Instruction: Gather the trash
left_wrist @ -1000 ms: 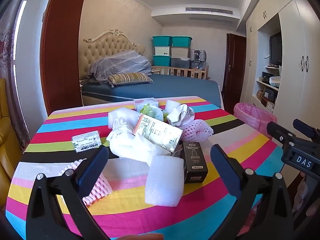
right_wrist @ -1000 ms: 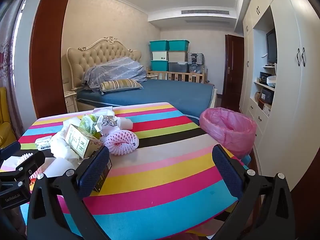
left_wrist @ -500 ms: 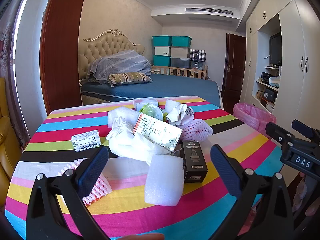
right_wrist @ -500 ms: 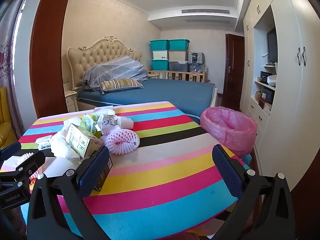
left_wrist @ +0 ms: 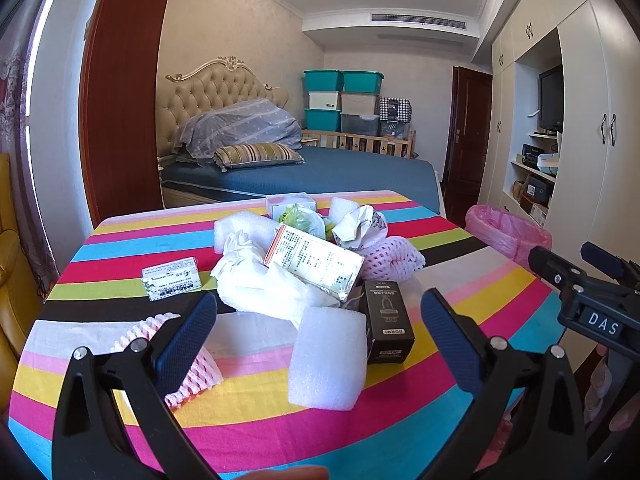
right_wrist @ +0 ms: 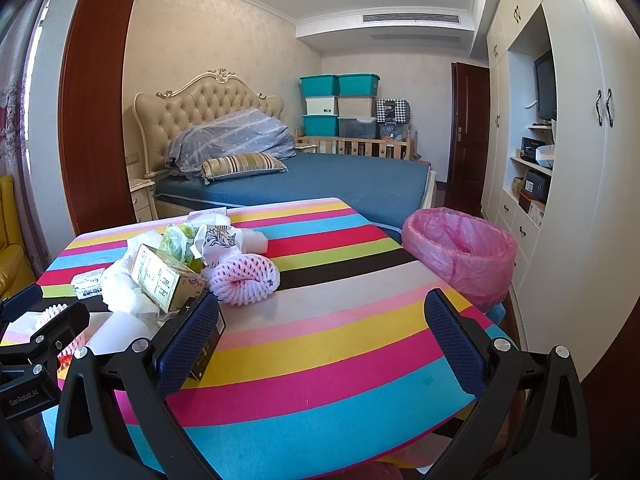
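- Black left gripper (left_wrist: 318, 330): jaws spread wide, blue-padded fingers (left_wrist: 188, 344) empty, touching nothing; held low over the near edge of the table, facing the trash pile.
- Black right gripper (right_wrist: 322, 332): jaws equally wide apart, nothing between them; it hovers over the bare right half of the table, its left finger in front of the black box's end.
- Striped tablecloth (right_wrist: 340, 344): multicolour bands, covering one table that carries all the trash.
- White foam block (left_wrist: 327, 356): one, nearest the left gripper, standing just beside the black box.
- Black carton box (left_wrist: 387, 320): one, lying flat, printed label upward.
- Printed cream carton (left_wrist: 316, 262): one, tilted on top of the crumpled white paper (left_wrist: 256, 280).
- Small green-and-white box (left_wrist: 171, 278): one, apart from the pile, to its left.
- Pink foam fruit nets: two, one at the pile's right (right_wrist: 245, 279), one flattened at the near left (left_wrist: 188, 376) partly behind the left finger.
- White foam sheets, a green plastic bag (left_wrist: 302, 218) and a patterned white bag (left_wrist: 360, 224): heaped at the back of the pile; exact count of sheets unclear.
- Pink-lined trash bin (right_wrist: 460, 252): one, on the floor beside the table's right edge.
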Available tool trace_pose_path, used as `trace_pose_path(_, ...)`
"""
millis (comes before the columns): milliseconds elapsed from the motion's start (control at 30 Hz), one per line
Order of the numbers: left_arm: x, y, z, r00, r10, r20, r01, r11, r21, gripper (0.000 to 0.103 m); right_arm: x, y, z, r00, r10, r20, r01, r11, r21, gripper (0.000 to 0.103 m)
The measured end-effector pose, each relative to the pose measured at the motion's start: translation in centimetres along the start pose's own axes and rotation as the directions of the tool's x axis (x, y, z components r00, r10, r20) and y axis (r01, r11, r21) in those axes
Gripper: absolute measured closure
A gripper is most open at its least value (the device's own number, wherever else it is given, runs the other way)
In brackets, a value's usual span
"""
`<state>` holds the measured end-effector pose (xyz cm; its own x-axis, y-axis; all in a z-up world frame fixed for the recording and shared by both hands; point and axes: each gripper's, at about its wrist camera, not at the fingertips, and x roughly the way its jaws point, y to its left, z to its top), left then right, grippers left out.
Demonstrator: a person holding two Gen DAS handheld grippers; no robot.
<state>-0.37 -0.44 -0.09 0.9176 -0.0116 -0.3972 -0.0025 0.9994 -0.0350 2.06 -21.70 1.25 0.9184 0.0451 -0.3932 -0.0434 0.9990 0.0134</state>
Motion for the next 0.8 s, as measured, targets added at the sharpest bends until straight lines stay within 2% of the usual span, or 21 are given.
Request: trace_pose_path(800, 0.01, -0.09, -0.07, 1.0, -0.002, -0.002, 0.002, 1.0, 0.0, 0.004, 0.09, 0.05, -0.14, 1.0, -0.001, -0.004, 0.001, 1.0, 0.004, 0.007)
